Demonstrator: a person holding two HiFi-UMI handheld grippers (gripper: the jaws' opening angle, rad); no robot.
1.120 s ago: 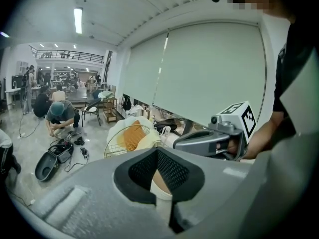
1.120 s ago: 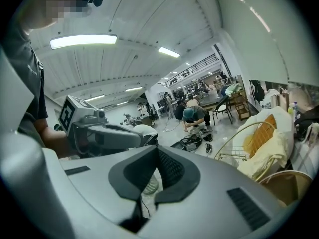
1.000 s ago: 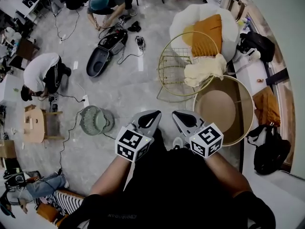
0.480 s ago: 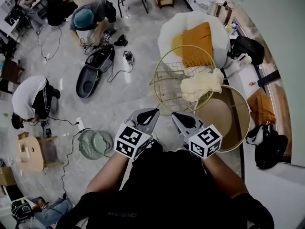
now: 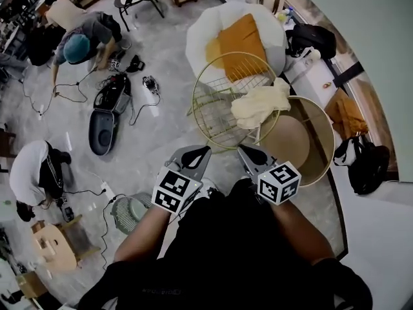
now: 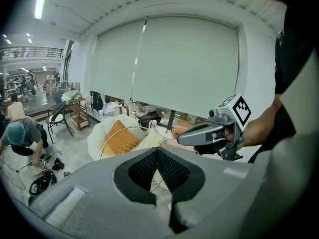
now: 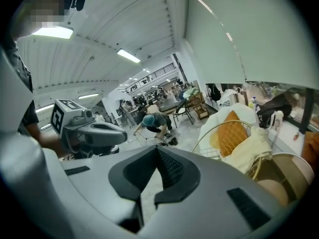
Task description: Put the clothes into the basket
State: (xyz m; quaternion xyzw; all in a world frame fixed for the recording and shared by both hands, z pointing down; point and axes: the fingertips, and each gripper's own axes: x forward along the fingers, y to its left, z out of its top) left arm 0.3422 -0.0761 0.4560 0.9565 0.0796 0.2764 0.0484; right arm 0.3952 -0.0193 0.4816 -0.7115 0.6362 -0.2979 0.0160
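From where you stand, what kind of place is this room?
Probably a large open workshop or lab hall, not a home: a person crouches on the floor over cables beside an open black case, and ceiling lights run far back.

So the wire basket (image 5: pixel 216 102) sits on the floor just ahead of the left gripper (image 5: pixel 193 157) and right gripper (image 5: pixel 248 155), which are side by side near its front rim, and a round table (image 5: pixel 290 141) stands just beside it on the right. A garment (image 5: pixel 258 105) hangs over the basket's right rim, lapping onto the table's edge. Behind the basket is a padded seat (image 5: pixel 203 34) with a cloth (image 5: pixel 239 37) on it; a floor fan (image 5: pixel 129 213) is off to the near left and a bag (image 5: pixel 369 166) right of the table.
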